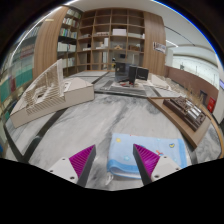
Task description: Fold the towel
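Note:
A light blue towel [150,151] with small coloured dots lies folded flat on the grey marbled table [90,120], just ahead of my right finger and partly between the two fingers. My gripper [114,162] hangs above the table near its front edge, open, with a wide gap between the magenta pads [82,160]. Nothing is held. The right pad covers part of the towel's near edge.
A low wooden rack [45,95] stands at the left of the table and a tray of small items [187,108] at the right. Dark boxes [130,73] sit at the far end. Bookshelves [110,40] line the back wall.

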Available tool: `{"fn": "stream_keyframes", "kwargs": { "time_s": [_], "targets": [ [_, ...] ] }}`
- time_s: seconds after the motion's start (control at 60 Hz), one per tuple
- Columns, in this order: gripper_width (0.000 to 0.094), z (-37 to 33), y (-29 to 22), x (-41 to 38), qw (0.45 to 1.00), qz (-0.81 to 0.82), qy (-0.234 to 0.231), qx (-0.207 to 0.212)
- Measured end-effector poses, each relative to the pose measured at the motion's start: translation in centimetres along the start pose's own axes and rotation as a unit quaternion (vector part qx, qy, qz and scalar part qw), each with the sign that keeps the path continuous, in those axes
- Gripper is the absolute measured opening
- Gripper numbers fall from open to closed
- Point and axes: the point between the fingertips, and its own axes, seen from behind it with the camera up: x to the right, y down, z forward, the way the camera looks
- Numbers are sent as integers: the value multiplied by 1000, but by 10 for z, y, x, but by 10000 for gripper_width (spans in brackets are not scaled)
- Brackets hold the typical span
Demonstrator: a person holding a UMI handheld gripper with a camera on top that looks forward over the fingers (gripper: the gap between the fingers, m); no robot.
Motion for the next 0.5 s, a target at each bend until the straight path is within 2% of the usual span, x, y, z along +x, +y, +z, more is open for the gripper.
{"fn": "stream_keyframes", "kwargs": {
  "time_s": [0.067, 0.083, 0.1, 0.117, 0.133, 0.15, 0.2, 0.217, 0.233, 0.4, 0.5],
  "targets": [
    [673, 19, 9, -2, 1000, -8, -1, -9],
    [673, 24, 13, -1, 1000, -11, 1, -16],
    [627, 27, 19, -1, 1000, -13, 3, -24],
    [527, 30, 25, -1, 999, -16, 3, -33],
    [533, 32, 20, -4, 1000, -13, -5, -19],
    [431, 34, 18, -4, 1000, -13, -5, -13],
    [202, 37, 18, 7, 999, -26, 16, -14],
    [85, 41, 18, 11, 999, -32, 27, -17],
    [58, 35, 18, 13, 999, -29, 31, -15],
    [11, 33, 14, 13, 1000, -4, 10, -4],
    [13, 17, -13, 26, 999, 31, 2, 26]
  ]
}}
